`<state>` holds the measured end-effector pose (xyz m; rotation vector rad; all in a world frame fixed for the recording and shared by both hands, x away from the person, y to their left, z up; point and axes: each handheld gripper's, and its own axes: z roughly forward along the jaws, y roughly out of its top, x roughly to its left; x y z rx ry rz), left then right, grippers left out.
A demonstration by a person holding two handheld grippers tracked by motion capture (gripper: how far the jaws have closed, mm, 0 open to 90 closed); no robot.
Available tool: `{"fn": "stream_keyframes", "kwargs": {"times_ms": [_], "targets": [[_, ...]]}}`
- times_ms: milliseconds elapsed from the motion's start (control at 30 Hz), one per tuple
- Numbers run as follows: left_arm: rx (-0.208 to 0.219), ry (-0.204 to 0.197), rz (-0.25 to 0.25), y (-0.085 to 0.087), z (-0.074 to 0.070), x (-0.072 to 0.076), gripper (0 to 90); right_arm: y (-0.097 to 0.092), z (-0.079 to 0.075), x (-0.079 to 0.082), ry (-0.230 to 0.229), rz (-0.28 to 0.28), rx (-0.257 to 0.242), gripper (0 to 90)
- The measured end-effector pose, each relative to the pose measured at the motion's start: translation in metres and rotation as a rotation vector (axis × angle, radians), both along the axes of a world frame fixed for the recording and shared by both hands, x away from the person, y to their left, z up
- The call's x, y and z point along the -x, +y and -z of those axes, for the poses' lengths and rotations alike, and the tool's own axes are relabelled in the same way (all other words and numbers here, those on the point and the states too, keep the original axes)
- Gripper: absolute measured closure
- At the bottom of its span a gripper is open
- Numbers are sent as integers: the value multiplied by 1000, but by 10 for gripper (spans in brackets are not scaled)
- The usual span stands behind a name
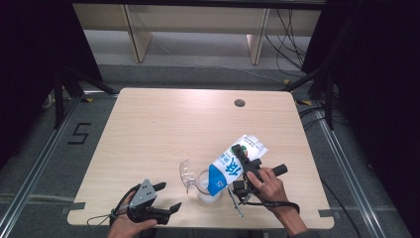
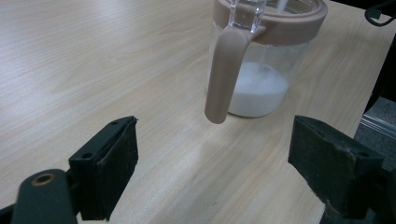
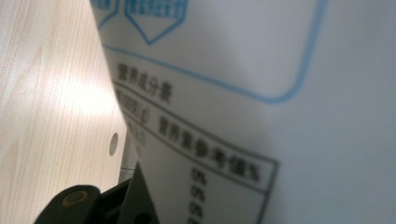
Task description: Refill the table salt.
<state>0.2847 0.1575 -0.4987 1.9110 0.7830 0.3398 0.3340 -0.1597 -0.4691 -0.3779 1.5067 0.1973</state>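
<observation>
A white and blue milk carton (image 1: 229,167) is tipped down to the left, its spout over a clear pitcher (image 1: 207,188). My right gripper (image 1: 243,159) is shut on the carton's sides, and the carton's printed panel (image 3: 261,93) stands close in the right gripper view. The pitcher (image 2: 261,70) has a beige rim and handle (image 2: 224,79), and white milk (image 2: 259,93) lies in its bottom. Its clear lid (image 1: 186,173) is flipped open to the left. My left gripper (image 1: 168,196) rests open near the front left, jaws wide apart, short of the pitcher (image 2: 212,163).
The pale wooden table (image 1: 163,129) has a round cable hole (image 1: 239,103) at the back right. Beyond its edges lie a grey floor, metal rails and black curtains. The table's front edge runs just behind both hands.
</observation>
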Motion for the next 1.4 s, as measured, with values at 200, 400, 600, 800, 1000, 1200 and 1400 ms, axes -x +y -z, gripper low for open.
{"fn": "stream_keyframes", "kwargs": {"times_ms": [200,400,600,800,1000,1200,1400], "targets": [[-2,-2,1,0,0,0,153,0,0,0,-1,0,5,665],[-12,-4,6,1,-1,0,153,1,-1,0,-13,-15,23,670],[-13,-4,6,1,0,0,153,0,-1,0,-18,-6,22,676],[0,0,0,0,0,0,153,0,-3,-1,-30,-21,26,684],[-10,-1,4,1,0,0,153,0,-3,0,-30,-10,36,692],[-1,-1,1,0,0,0,153,0,-3,0,-26,-10,35,698],[-12,-2,5,1,0,0,153,0,-3,0,-25,-12,34,706]]}}
